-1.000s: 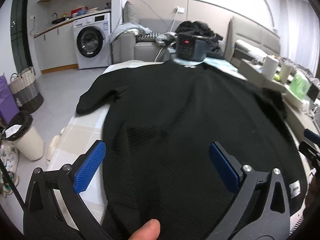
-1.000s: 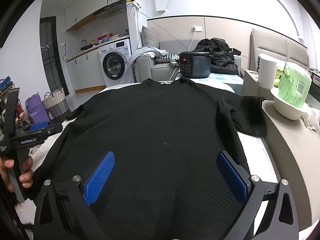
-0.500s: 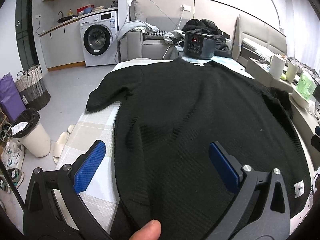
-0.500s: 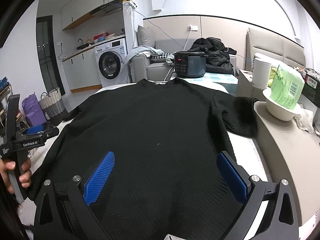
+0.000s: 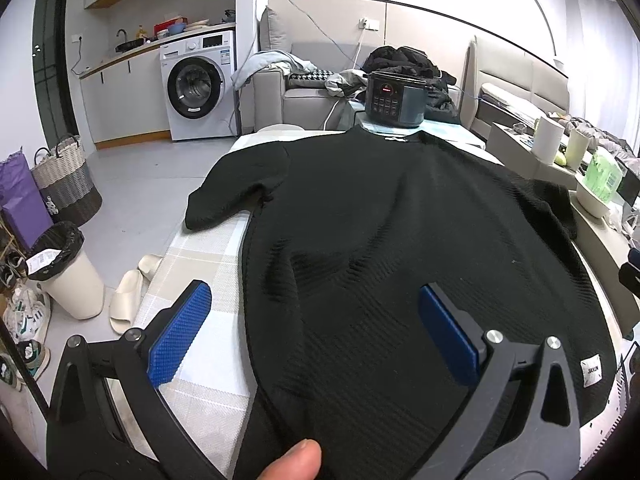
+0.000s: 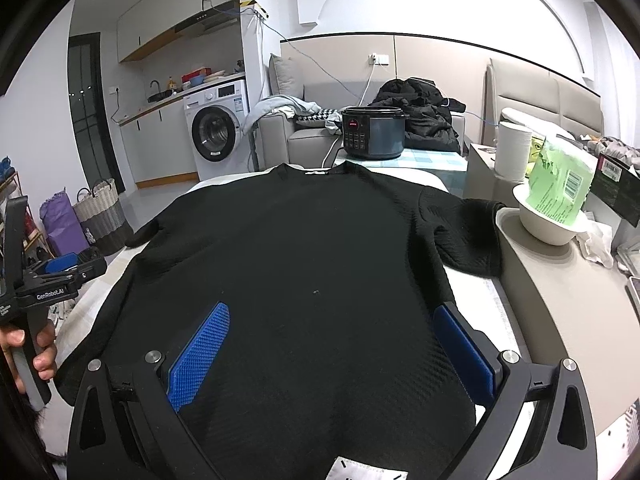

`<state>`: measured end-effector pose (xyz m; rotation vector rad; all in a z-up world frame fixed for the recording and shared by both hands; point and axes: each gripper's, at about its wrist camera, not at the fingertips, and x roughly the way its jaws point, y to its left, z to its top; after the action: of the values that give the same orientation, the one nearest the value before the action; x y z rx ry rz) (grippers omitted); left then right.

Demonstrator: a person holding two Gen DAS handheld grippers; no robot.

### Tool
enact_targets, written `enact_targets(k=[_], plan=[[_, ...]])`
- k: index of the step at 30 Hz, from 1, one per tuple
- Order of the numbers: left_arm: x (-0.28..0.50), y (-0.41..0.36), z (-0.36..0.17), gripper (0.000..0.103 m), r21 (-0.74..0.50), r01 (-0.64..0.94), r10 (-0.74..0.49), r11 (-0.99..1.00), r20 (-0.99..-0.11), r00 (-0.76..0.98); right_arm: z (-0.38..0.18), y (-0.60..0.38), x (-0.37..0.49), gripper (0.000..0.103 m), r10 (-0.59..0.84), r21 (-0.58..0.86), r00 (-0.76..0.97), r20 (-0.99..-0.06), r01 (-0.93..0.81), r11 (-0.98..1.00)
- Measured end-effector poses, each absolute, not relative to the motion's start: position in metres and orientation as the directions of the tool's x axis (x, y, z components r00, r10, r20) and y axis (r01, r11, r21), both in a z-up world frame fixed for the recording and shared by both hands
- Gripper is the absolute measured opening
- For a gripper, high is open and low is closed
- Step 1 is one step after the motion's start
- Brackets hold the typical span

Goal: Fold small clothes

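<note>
A black short-sleeved knit top (image 5: 380, 232) lies spread flat on the checked table (image 5: 200, 256), collar at the far end, hem toward me. It also shows in the right wrist view (image 6: 300, 264). My left gripper (image 5: 316, 324) is open and empty, hovering above the hem's left part. My right gripper (image 6: 332, 344) is open and empty above the hem's right part. The left gripper also shows at the left edge of the right wrist view (image 6: 60, 272). One sleeve (image 5: 232, 196) hangs off the left table edge, the other (image 6: 468, 236) lies on the right counter.
A dark rice cooker (image 6: 372, 132) stands beyond the collar. A white bowl with a green packet (image 6: 556, 208) and a paper roll (image 6: 512, 152) sit on the right counter. A bin (image 5: 64, 272), slippers and baskets stand on the floor at left.
Both grippers have drawn back toward the hem and risen a little, so more of the table and top shows. Both stay open.
</note>
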<state>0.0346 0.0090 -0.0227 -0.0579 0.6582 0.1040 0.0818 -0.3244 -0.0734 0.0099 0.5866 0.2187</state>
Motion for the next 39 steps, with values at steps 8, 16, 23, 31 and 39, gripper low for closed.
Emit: enact_targets(k=[8,16,23,31,39], plan=[[0.028,0.006,-0.016,0.102,-0.025,-0.096,0.062,0.995,-0.604,0.795,-0.072,-0.326,0.08,0.103,0.217,0.085,0.812,-0.541,-0.204,0.975],[0.011,0.012,-0.01,0.102,-0.059,-0.057,0.012,0.997,-0.585,0.811,-0.072,-0.325,0.075,0.103,0.234,0.097,0.8,-0.552,-0.217,0.971],[-0.007,0.022,-0.005,0.102,-0.059,-0.052,0.008,0.997,-0.584,0.812,-0.074,-0.323,0.072,0.103,0.233,0.084,0.788,-0.57,-0.226,0.971],[-0.031,0.039,-0.016,0.102,-0.035,-0.068,0.031,0.997,-0.625,0.78,-0.093,-0.348,0.068,0.103,0.254,0.157,0.729,-0.636,-0.2,0.967],[-0.046,0.043,-0.041,0.102,-0.049,-0.062,0.01,0.997,-0.704,0.71,-0.113,-0.365,0.066,0.103,0.231,0.176,0.696,-0.68,-0.15,0.973]])
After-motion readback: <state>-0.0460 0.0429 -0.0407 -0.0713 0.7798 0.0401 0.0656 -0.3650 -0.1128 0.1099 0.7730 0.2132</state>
